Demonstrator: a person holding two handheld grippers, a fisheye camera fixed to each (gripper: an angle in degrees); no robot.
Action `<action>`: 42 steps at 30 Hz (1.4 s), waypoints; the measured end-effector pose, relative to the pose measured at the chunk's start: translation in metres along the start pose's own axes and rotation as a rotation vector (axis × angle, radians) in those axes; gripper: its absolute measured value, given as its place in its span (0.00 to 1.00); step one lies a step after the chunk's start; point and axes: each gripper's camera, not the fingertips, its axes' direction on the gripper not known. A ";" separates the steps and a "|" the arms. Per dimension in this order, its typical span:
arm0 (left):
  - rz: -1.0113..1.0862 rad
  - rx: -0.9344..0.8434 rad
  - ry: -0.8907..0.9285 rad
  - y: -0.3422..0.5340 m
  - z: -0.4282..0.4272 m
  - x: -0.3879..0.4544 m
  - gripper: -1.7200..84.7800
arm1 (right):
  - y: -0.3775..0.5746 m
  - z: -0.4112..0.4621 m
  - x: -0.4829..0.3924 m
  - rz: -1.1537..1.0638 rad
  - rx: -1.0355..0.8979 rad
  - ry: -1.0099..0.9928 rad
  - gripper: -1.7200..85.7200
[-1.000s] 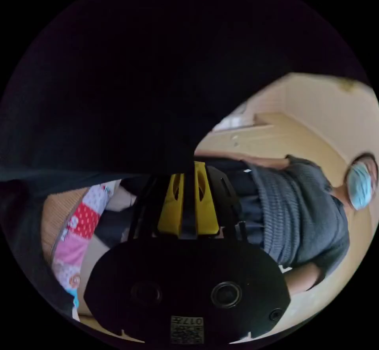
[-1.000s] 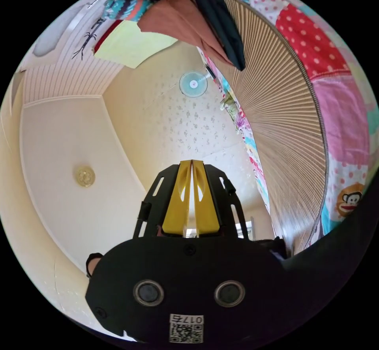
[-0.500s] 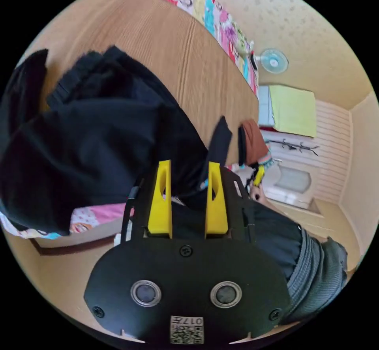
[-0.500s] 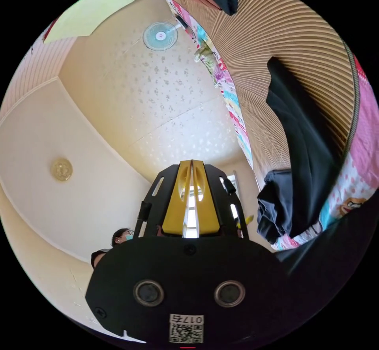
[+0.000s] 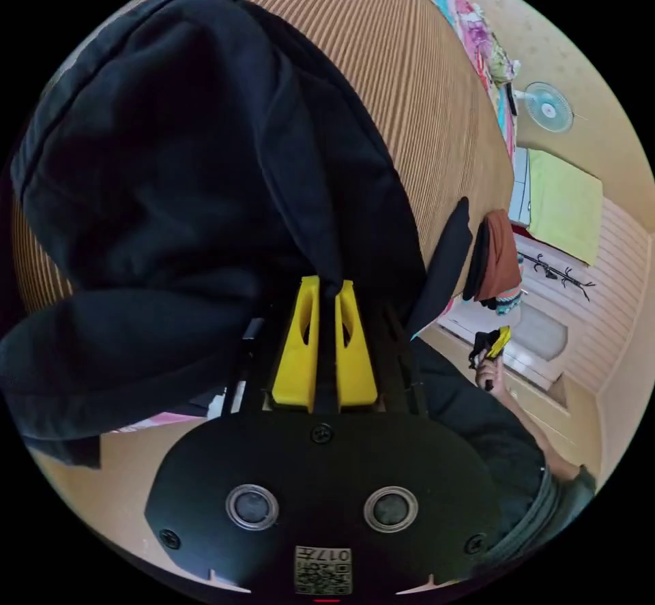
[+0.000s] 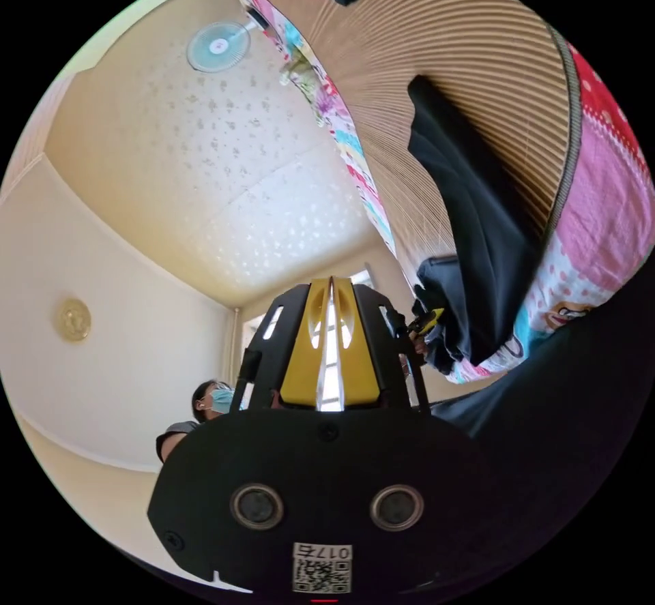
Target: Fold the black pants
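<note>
The black pants (image 5: 184,175) lie bunched on a striped bamboo mat (image 5: 409,52) on a bed. My left gripper (image 5: 327,284) sits at their near edge, its yellow jaws pressed together on a fold of the black cloth. In the same view a hand holds my right gripper (image 5: 495,346) away from the bed, beyond the pants. In the right gripper view my right gripper (image 6: 331,284) is shut on nothing and points at the wall and ceiling. There the pants (image 6: 477,223) hang over the mat's (image 6: 477,39) edge, with the left gripper (image 6: 426,322) at their lower end.
A pile of folded brown and dark clothes (image 5: 495,257) sits at the mat's far end. A patchwork quilt (image 6: 600,223) covers the bed under the mat. A wall fan (image 5: 549,107) hangs beyond. A person in a mask (image 6: 211,404) stands beside the bed.
Half a second ago the left jaws stood open before the pants; now they have closed on a fold. The right gripper stays shut while its view has swung.
</note>
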 end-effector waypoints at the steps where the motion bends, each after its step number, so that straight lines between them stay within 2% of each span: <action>1: 0.044 0.020 0.011 0.017 0.013 0.008 0.07 | -0.011 0.008 0.011 0.026 -0.053 0.058 0.03; 7: 0.134 -0.134 -0.066 0.077 0.068 0.032 0.08 | -0.073 0.095 0.085 0.152 -0.477 0.425 0.03; 12: 0.049 -0.273 -0.101 0.070 0.082 0.026 0.08 | -0.117 0.197 0.147 0.125 -0.789 0.737 0.05; 16: -0.062 -0.124 -0.098 0.058 0.062 0.020 0.11 | -0.146 0.299 0.189 -0.063 -0.975 1.003 0.11; 19: -0.090 0.050 -0.056 0.050 0.035 0.025 0.15 | -0.159 0.364 0.219 -0.189 -1.059 1.091 0.13; 22: -0.069 0.206 -0.091 0.031 0.008 0.036 0.17 | -0.162 0.411 0.252 -0.265 -1.136 1.223 0.14; 24: -0.066 0.247 -0.123 0.008 0.004 0.036 0.18 | -0.160 0.425 0.272 -0.304 -1.181 1.299 0.14; 27: -0.065 0.210 -0.145 -0.048 0.025 0.023 0.20 | -0.153 0.424 0.303 -0.293 -1.262 1.346 0.11; 29: -0.043 0.137 -0.172 -0.085 0.051 0.014 0.21 | -0.156 0.409 0.311 -0.219 -1.250 1.258 0.09; 31: -0.002 -0.045 -0.248 -0.123 0.103 0.000 0.19 | -0.161 0.380 0.314 -0.108 -1.229 1.128 0.08; 33: 0.052 -0.093 -0.391 -0.128 0.116 0.002 0.11 | -0.164 0.354 0.305 -0.095 -1.196 1.081 0.07; 36: 0.208 -0.174 -0.263 -0.125 0.112 0.008 0.08 | -0.174 0.301 0.275 -0.064 -1.088 0.938 0.06; 38: 0.313 -0.068 -0.145 -0.099 0.089 0.013 0.08 | -0.180 0.260 0.252 -0.028 -0.976 0.811 0.05; 40: 0.394 0.045 0.080 -0.055 0.054 0.009 0.07 | -0.178 0.202 0.223 0.035 -0.844 0.537 0.05; 42: 0.445 0.115 0.242 -0.018 0.024 0.003 0.07 | -0.169 0.160 0.200 0.046 -0.740 0.364 0.05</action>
